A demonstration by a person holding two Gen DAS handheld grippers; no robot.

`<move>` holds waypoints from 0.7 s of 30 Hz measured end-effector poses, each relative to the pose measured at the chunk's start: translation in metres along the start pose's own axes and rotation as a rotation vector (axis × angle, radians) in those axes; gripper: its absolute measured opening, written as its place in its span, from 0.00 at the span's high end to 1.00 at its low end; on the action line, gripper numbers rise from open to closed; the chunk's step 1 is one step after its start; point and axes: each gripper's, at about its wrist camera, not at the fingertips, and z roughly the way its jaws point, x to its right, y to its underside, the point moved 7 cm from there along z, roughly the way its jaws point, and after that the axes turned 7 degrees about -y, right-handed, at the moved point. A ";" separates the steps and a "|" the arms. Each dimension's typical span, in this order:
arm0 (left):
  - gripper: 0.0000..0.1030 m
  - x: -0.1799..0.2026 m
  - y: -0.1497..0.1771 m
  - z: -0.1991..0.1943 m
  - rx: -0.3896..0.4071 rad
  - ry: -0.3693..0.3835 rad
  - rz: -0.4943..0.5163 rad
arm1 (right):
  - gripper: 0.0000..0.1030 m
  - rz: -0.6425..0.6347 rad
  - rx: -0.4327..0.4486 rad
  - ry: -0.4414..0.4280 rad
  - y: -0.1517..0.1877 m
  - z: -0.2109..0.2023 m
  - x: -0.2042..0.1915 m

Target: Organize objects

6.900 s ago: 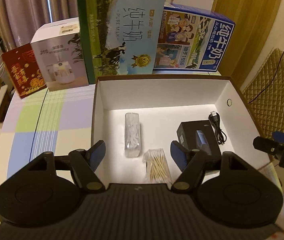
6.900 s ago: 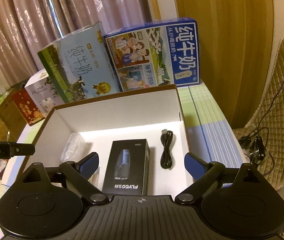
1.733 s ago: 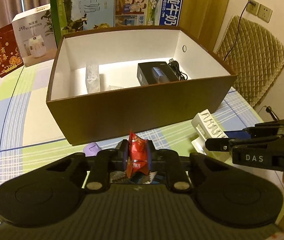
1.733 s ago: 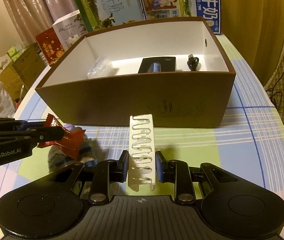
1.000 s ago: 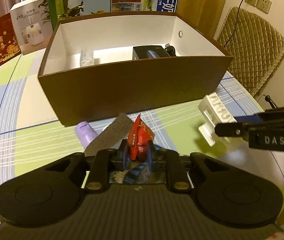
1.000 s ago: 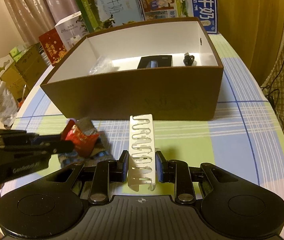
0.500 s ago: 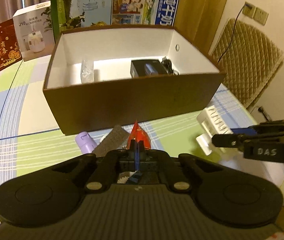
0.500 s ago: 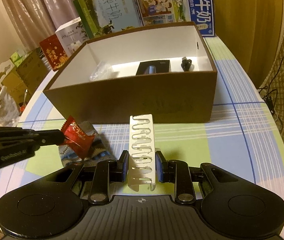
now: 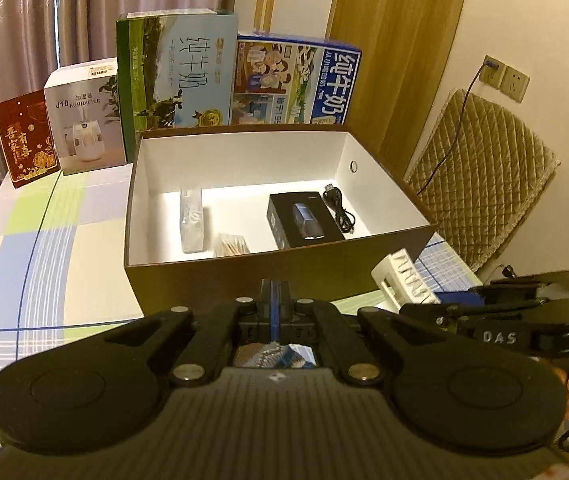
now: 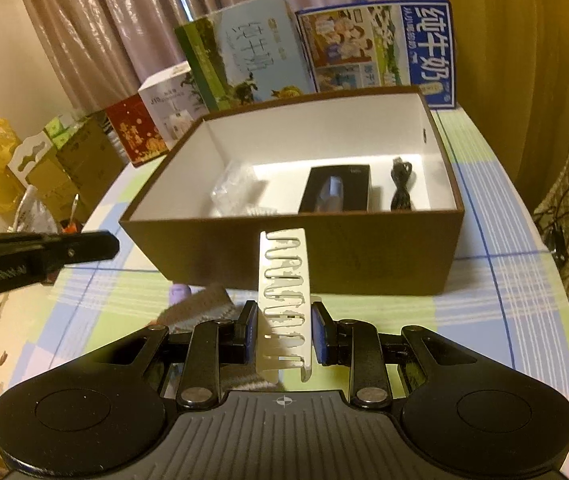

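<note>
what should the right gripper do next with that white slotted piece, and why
Probably lift it up and forward over the near wall of the brown box. The right gripper is shut on the white slotted piece, which sits outside the box, in front of that wall, and the box is open on top.

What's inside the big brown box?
Inside the brown box: a black box, a black cable, a clear packet and cotton swabs. The near wall hides the floor's front strip.
</note>
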 end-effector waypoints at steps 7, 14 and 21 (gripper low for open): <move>0.93 -0.028 0.036 0.011 -0.086 -0.043 -0.068 | 0.76 0.029 -0.029 0.002 0.006 0.004 0.008; 0.71 -0.079 0.101 0.015 -0.239 -0.130 -0.034 | 0.76 0.053 -0.083 0.021 0.020 0.011 0.022; 0.41 -0.069 0.113 0.037 -0.262 -0.085 0.198 | 0.76 0.061 -0.093 0.025 0.018 0.015 0.027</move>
